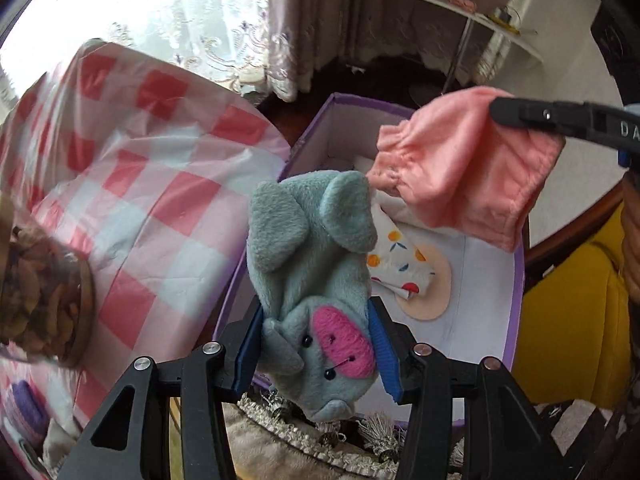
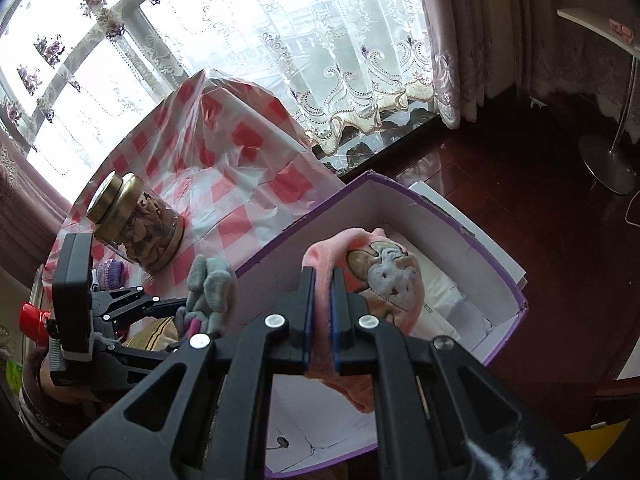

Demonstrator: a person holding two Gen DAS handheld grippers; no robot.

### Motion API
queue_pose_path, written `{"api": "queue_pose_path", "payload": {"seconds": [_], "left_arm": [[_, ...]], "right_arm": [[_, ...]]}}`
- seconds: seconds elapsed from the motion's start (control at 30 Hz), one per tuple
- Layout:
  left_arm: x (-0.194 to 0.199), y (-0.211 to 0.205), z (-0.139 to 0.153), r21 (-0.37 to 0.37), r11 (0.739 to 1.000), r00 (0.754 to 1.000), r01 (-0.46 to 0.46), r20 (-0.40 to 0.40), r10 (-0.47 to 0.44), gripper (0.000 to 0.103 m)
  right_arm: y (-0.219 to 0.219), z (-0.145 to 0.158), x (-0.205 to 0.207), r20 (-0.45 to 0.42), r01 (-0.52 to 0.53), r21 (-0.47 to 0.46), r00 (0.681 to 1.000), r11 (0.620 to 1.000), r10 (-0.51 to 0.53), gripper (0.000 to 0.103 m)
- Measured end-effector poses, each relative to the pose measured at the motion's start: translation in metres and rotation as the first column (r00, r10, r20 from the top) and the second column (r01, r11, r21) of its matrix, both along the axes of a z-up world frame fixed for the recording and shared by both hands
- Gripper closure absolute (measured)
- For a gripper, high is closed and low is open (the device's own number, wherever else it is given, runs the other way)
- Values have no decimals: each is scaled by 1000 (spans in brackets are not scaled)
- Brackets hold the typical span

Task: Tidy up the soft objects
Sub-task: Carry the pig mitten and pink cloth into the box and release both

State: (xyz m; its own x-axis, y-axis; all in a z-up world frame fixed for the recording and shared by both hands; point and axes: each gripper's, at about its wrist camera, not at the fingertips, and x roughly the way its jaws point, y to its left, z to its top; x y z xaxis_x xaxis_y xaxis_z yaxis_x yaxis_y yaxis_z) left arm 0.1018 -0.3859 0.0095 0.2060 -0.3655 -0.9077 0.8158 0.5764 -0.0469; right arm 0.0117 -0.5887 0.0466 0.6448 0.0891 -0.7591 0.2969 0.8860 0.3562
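Drop-off step. Left gripper (image 1: 316,344) pinches grey plush elephant (image 1: 308,264) above purple-rimmed box (image 1: 518,280); right gripper (image 2: 321,320) clamps pink baby hat (image 2: 376,268) over it. Next, likely: lower both, spread jaws inside.

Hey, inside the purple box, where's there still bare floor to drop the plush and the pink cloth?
Free: the white floor of the purple box along its right wall, beside the peach disc. Crowded: the middle and far end, where the fruit-print cloth and a white pad lie. The grey plush and pink cloth hang above.
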Motion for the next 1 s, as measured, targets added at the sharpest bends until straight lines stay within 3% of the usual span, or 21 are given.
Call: {"api": "queue_pose_path", "payload": {"seconds": [0.2,0.37,0.43,0.57,0.73,0.87,1.0], "left_arm": [[-3,-29,-32,154,974,986,169,-19,-168,50],[2,-42,-64,315,923,974,223,-34,-224,46],[1,-47,-76,376,892,967,250,-46,-251,35],[3,-55,-96,482,843,965,240,-25,-261,29],[5,-48,-92,455,859,968,237,-34,-249,28],[12,-29,-66,353,920,984,172,-18,-177,24],[17,1,-29,187,980,998,61,-11,-60,23]], "right_arm": [[-7,-11,-3,-17,-2,18,1000,1000,2,93],[-7,-20,-2,-35,-9,31,999,999,10,93],[-5,-22,-1,-41,-13,35,999,999,14,93],[1,-24,0,-50,-34,35,998,999,35,93],[9,-26,1,-64,-55,33,996,998,57,93],[20,-29,5,-75,-86,33,993,996,88,93],[36,-36,15,-91,-128,45,987,991,132,93]]}}
